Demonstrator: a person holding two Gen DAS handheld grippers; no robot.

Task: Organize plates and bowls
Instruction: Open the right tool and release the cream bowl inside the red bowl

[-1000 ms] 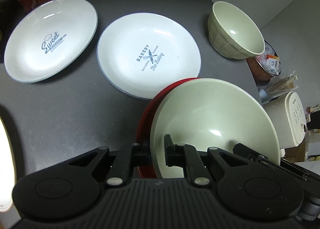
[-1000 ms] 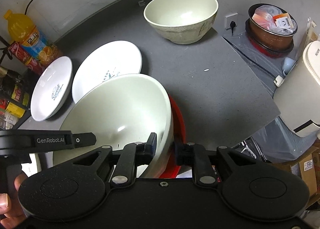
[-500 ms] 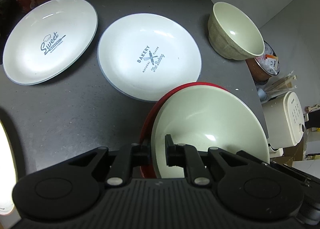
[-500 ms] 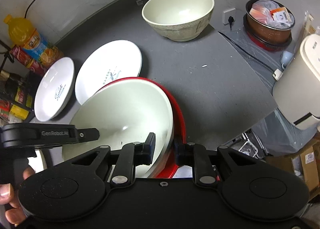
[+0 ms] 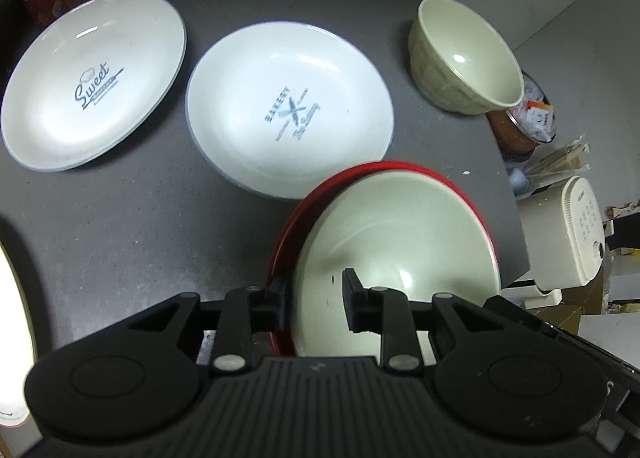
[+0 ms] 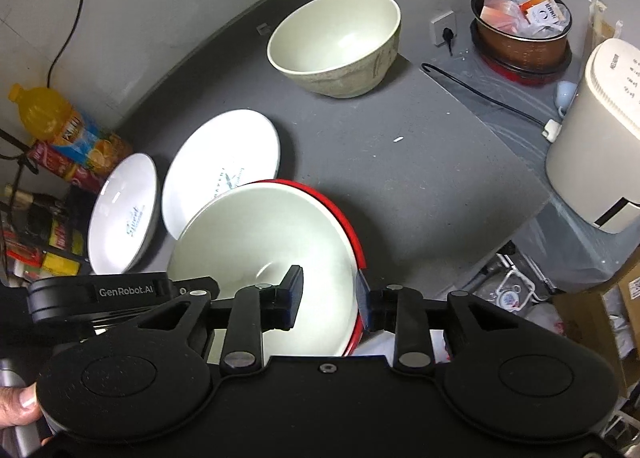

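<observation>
We have nested the cream bowl [image 5: 396,242] in the red bowl [image 6: 352,234] on the table's [image 5: 120,225] near edge. Both grippers [image 5: 314,300] [image 6: 330,304] have just been opening, rims between slack jaws. Next: withdraw, stack plates [image 5: 288,109].

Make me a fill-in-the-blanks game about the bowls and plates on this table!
1. The big cream bowl sits inside a ____ bowl.
2. The number of white plates lying flat on the grey table is ____.
3. One plate says "Sweet"; the other plate says "____".
4. The small cream bowl at the back stands ____ from the plates.

Missing words: red; two; Bakery; apart
</observation>
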